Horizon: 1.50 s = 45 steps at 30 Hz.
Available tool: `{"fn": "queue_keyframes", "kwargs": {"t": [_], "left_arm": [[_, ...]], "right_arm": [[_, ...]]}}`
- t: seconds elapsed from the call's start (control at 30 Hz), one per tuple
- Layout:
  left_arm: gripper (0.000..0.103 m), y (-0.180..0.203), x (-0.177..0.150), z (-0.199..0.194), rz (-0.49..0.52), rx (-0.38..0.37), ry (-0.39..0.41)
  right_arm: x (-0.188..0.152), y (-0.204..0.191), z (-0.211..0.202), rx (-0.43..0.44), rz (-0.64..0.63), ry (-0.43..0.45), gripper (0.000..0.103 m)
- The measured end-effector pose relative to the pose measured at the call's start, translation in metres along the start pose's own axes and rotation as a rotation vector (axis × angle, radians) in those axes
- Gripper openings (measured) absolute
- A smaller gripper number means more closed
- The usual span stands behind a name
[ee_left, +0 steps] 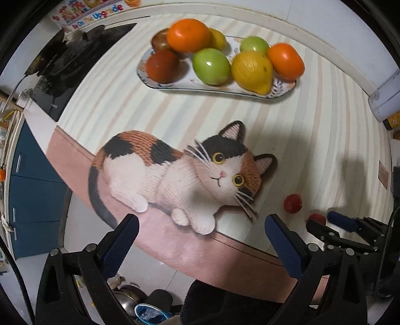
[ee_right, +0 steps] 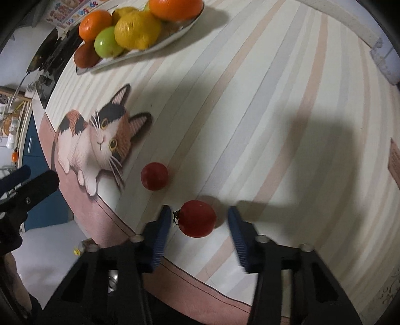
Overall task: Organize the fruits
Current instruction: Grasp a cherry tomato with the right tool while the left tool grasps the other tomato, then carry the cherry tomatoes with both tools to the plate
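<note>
A poster (ee_left: 85, 12) reads "Upgrade", partly cut off; the left gripper (ee_left: 202, 232) gapes wide; the right gripper (ee_right: 197, 222) brackets a red tomato (ee_right: 197, 218) without touching it

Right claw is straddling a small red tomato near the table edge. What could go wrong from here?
1. The red tomato sits off-centre in the open right claw, with its stem side nearer one finger. Closing may push it away, towards the second tomato or the nearby edge of the table.
2. The plate is already piled with fruit, so anything added may roll off.
</note>
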<state>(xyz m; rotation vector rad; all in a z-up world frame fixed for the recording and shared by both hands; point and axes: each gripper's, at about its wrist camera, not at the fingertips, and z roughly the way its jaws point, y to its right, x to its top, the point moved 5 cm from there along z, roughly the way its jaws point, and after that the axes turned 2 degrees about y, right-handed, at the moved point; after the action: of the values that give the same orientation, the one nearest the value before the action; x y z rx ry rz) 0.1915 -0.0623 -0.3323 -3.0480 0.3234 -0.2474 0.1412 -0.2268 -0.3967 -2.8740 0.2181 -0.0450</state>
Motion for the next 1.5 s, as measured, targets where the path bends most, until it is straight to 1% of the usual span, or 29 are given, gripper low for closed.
{"fn": "queue_keyframes", "kwargs": {"t": [0.07,0.17,0.23,0.37,0.47,0.53,0.6,0.63,0.7,0.73,0.77,0.8,0.83,0.87,0.93,1.03,1.2,1.27,1.37,1.43,1.5], "left_arm": [[0.103,0.007,0.001,0.006,0.013,-0.019,-0.018],[0.103,0.02,0.004,0.014,0.037,-0.051,-0.034],[0.103,0.031,0.005,0.019,0.059,-0.071,-0.044],[0.103,0.058,0.006,0.026,0.096,-0.14,-0.056],[0.1,0.08,0.007,0.032,0.133,-0.18,-0.063],[0.09,0.092,0.007,0.039,0.149,-0.202,-0.084],[0.068,0.101,0.006,0.047,0.158,-0.215,-0.11],[0.063,0.105,0.005,0.05,0.16,-0.222,-0.118],[0.048,0.108,0.005,0.055,0.166,-0.221,-0.118],[0.044,0.11,0.006,0.057,0.168,-0.22,-0.116],[0.034,0.111,0.005,0.058,0.166,-0.222,-0.117],[0.028,0.111,0.005,0.06,0.162,-0.225,-0.12],[0.027,0.111,0.005,0.061,0.161,-0.225,-0.118],[0.023,0.11,0.005,0.061,0.159,-0.227,-0.108],[0.023,0.109,0.006,0.061,0.155,-0.238,-0.106],[0.023,0.098,0.007,0.058,0.143,-0.238,-0.082],[0.023,0.059,0.029,0.035,0.072,-0.266,-0.023],[0.023,0.031,0.042,0.021,0.019,-0.274,0.014],[0.023,-0.013,0.063,0.003,-0.065,-0.273,0.076],[0.023,-0.044,0.08,-0.006,-0.132,-0.278,0.103],[0.023,-0.061,0.095,-0.011,-0.188,-0.286,0.113]], "right_arm": [[-0.001,-0.001,0.003,0.005,-0.008,0.003,0.035],[-0.002,0.003,-0.002,-0.012,-0.002,0.021,0.035],[-0.002,0.012,-0.009,-0.012,0.025,0.03,0.035],[-0.004,0.038,-0.027,-0.036,0.08,0.065,0.035],[-0.005,0.054,-0.035,-0.046,0.118,0.08,0.035],[-0.004,0.063,-0.039,-0.051,0.134,0.085,0.035],[-0.003,0.069,-0.041,-0.049,0.146,0.088,0.035],[-0.003,0.07,-0.041,-0.05,0.147,0.089,0.035],[-0.002,0.069,-0.042,-0.048,0.147,0.094,0.035],[-0.002,0.07,-0.043,-0.048,0.145,0.094,0.035],[-0.001,0.069,-0.042,-0.049,0.144,0.096,0.035],[-0.001,0.068,-0.042,-0.048,0.143,0.098,0.035],[0.0,0.066,-0.043,-0.047,0.139,0.101,0.035],[0.002,0.064,-0.042,-0.049,0.135,0.101,0.035],[0.004,0.062,-0.043,-0.051,0.128,0.105,0.035],[0.01,0.058,-0.048,-0.043,0.118,0.114,0.035],[0.03,0.041,-0.06,-0.008,0.088,0.162,0.035],[0.044,0.029,-0.066,0.015,0.07,0.192,0.035],[0.069,0.007,-0.069,0.075,0.049,0.232,0.035],[0.087,-0.009,-0.068,0.119,0.037,0.256,0.035],[0.106,-0.032,-0.062,0.167,0.021,0.28,0.035]]}}
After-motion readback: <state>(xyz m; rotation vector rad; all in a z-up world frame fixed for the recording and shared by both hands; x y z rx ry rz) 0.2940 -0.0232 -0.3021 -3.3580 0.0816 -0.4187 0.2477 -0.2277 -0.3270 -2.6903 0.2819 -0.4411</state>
